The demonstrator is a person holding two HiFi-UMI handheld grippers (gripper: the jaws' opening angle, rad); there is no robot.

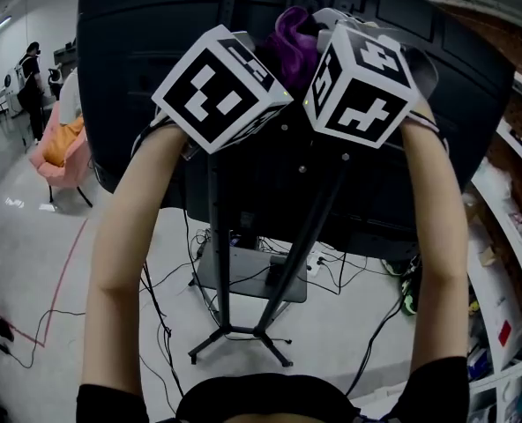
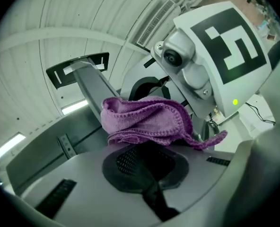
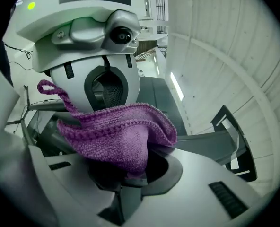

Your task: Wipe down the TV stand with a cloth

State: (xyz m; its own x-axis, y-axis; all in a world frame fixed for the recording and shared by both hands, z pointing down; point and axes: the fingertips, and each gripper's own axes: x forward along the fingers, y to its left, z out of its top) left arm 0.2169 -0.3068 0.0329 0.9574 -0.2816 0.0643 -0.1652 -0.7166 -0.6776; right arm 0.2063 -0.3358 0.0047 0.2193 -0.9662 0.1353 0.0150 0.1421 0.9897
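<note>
Left gripper (image 2: 147,148): jaws drawn together to a thin dark seam, with the cloth (image 2: 144,122) bunched and pinched at their tips.
Right gripper (image 3: 130,167): jaws also closed; a corner of the cloth is tucked down into the round recess where they meet.
Cloth: purple with a knitted edge, gathered in a lump between the two grippers, which face each other nose to nose. A thin tail hangs free on one side.
Arms: both bare forearms are raised, holding the grippers high and close together.
Marker cubes: the left cube (image 1: 219,86) and the right cube (image 1: 362,82) carry bold black-and-white square patterns, with no words on them. A small green light glows on each gripper body beside its cube.
TV (image 1: 137,77): its dark back panel is just beyond the jaws. Whether the cloth touches it cannot be told.
TV stand (image 1: 217,263): black. Its pole runs from behind the grippers down to splayed legs and a grey base plate (image 1: 252,276), well below the tools.
Cables (image 1: 164,324): black leads lie looped on the pale floor around the stand's feet.
Pink chair (image 1: 54,161): well off to the left gripper's outer side, with something orange on its seat.
Shelves (image 1: 508,263): on the right gripper's outer side and crowded. The print on a red label there is too small to read.
Person (image 1: 30,86): stands far beyond the chair.
</note>
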